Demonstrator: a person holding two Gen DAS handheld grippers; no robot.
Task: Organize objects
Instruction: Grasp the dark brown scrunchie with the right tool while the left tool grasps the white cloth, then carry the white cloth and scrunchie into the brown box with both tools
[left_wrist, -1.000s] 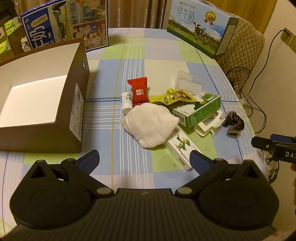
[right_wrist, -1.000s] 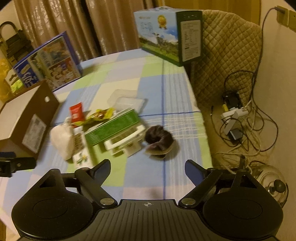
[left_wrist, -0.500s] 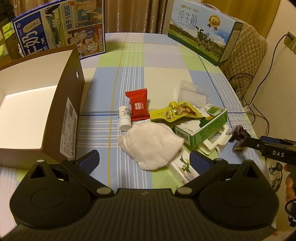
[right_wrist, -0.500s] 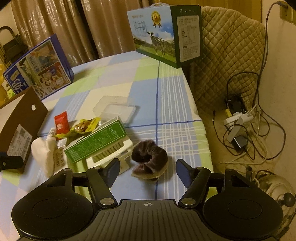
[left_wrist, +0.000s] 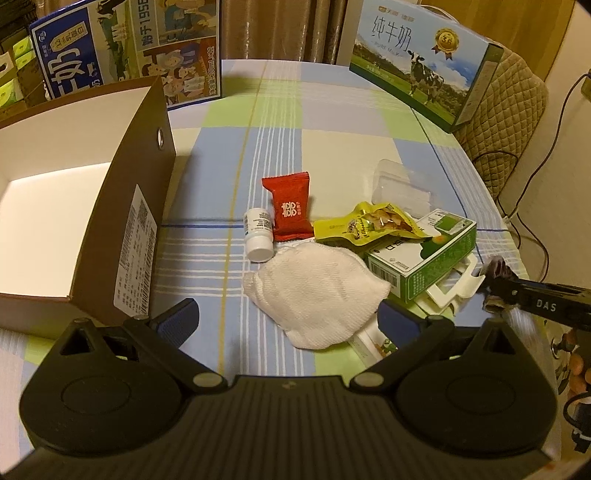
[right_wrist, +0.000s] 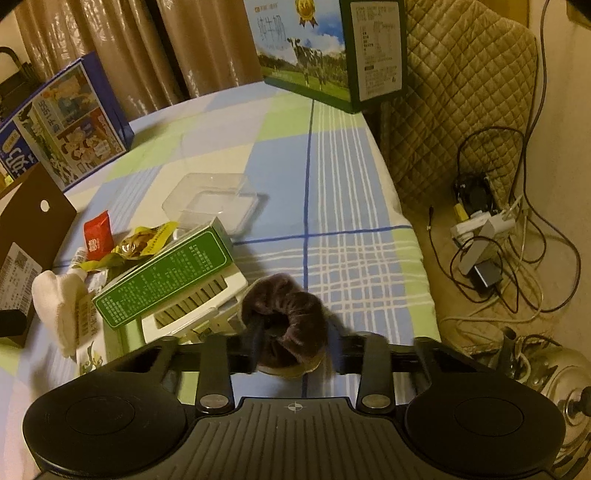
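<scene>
Checked cloth in blue, green and cream covers the table (left_wrist: 332, 122), with curtains and two milk cartons standing far ahead of both claws. Next in size, the brown box (left_wrist: 122, 229) lies open and empty, ahead and to the left of the left gripper (left_wrist: 286, 317), whose fingers are spread wide with nothing between them. Directly ahead of it, very near, rests the white cloth (left_wrist: 317, 291); beyond that are the green box (left_wrist: 424, 258), yellow snack bag (left_wrist: 373, 225), red packet (left_wrist: 290, 206) and small white bottle (left_wrist: 258, 236).

The right gripper (right_wrist: 293, 347) is narrowed around the dark scrunchie (right_wrist: 284, 314), which sits between its fingers at the near table edge, just right of the white plastic frame (right_wrist: 199, 310) under the green box.

I judge the scrunchie is soft and may slip or spring out if only its fluffy edge is pinched. Its closeness to the edge means it could drop to the floor.

Whether the scrunchie is lifted or touching the cloth is unclear. The fingertips are blurred, and the frame is partly covered.
</scene>
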